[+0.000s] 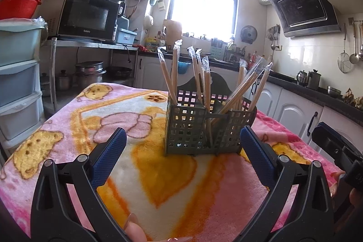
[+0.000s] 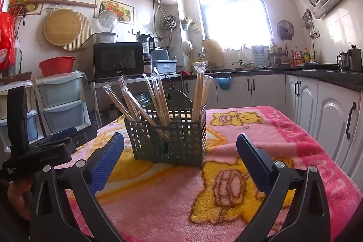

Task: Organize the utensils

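Grey holder (image 1: 204, 126) stands upright mid-table on a pink bear-print blanket (image 1: 68, 128). Wrapped chopsticks (image 1: 199, 81) lean in its compartments, several fanned to either side. Left gripper (image 1: 182, 155) sits just before the holder, fingers (image 1: 109, 155) wide apart, empty. Right gripper (image 2: 180, 160) also faces the holder from near, fingers (image 2: 106, 162) spread wide, holding nothing. Both clear of the holder.

From my left wrist feed, the holder (image 1: 205, 128) wall hides the chopsticks' (image 1: 205, 87) lower ends. The right gripper (image 1: 340, 151) is cut off at the right edge; I can't read its fingers there.
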The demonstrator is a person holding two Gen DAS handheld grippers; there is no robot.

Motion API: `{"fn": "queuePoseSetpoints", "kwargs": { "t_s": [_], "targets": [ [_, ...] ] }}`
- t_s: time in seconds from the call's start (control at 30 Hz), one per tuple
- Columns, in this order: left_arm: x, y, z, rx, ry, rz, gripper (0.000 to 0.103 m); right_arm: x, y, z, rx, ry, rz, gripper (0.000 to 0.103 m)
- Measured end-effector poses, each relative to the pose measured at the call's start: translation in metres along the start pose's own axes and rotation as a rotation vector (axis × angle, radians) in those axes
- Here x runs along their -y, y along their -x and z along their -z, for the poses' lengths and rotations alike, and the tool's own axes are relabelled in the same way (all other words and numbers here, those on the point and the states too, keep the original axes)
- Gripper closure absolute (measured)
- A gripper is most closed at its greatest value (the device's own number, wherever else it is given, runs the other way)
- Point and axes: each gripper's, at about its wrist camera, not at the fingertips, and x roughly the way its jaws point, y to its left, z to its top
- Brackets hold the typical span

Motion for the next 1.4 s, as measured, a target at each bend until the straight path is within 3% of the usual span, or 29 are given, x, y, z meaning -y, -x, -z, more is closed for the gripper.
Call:
{"fn": "queuePoseSetpoints", "kwargs": {
  "t_s": [1.4],
  "targets": [
    [-0.0030, 0.0008, 0.0003, 0.004, 0.003, 0.000, 0.010, -0.0016, 0.0018, 0.0016, 0.003, 0.005, 0.006, 0.006]
  ]
}}
